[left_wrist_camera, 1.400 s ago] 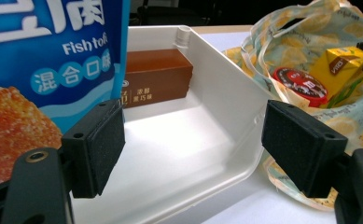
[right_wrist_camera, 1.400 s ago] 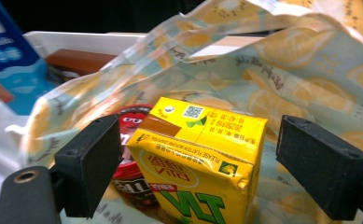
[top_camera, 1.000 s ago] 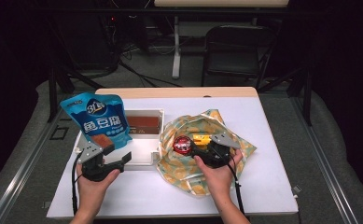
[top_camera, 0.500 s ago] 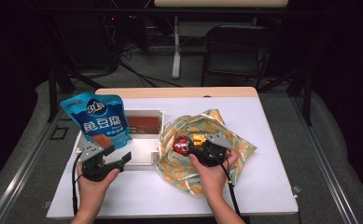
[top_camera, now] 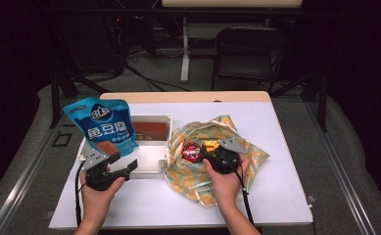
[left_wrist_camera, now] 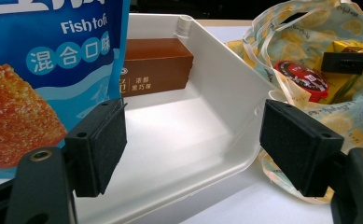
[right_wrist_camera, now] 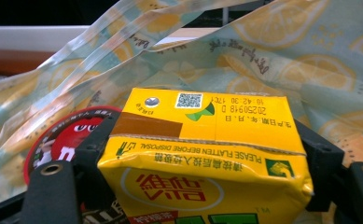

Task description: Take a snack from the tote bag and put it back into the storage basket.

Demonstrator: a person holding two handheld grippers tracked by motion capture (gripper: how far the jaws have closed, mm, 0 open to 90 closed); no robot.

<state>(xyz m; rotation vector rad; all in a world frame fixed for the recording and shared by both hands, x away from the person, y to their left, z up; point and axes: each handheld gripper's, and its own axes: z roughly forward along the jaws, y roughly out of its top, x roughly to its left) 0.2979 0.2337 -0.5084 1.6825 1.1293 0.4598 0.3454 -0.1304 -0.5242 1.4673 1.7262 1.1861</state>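
Note:
A lemon-print cloth bag (top_camera: 202,186) lies open right of centre. Inside it are a yellow drink carton (right_wrist_camera: 202,116) and a red-lidded round tub (right_wrist_camera: 62,135). My right gripper (right_wrist_camera: 202,154) reaches into the bag. Its jaws have just been closing and now press both sides of the carton (top_camera: 211,144). The tub (top_camera: 192,152) sits just left of it. My left gripper (left_wrist_camera: 193,140) stands open at the near corner of a white tray (left_wrist_camera: 226,79). A blue fish tofu pouch (left_wrist_camera: 53,70) stands upright by its left jaw. A brown box (left_wrist_camera: 156,65) lies at the tray's far end.
The white table (top_camera: 286,196) carries the tray (top_camera: 149,166) at the left and the cloth bag at the right, almost touching. The blue pouch (top_camera: 105,127) leans up at the tray's left side. A dark chair (top_camera: 247,54) stands beyond the table.
My right gripper has edged a little left into the bag and its jaws have come in onto the yellow carton. The left gripper has stayed put.

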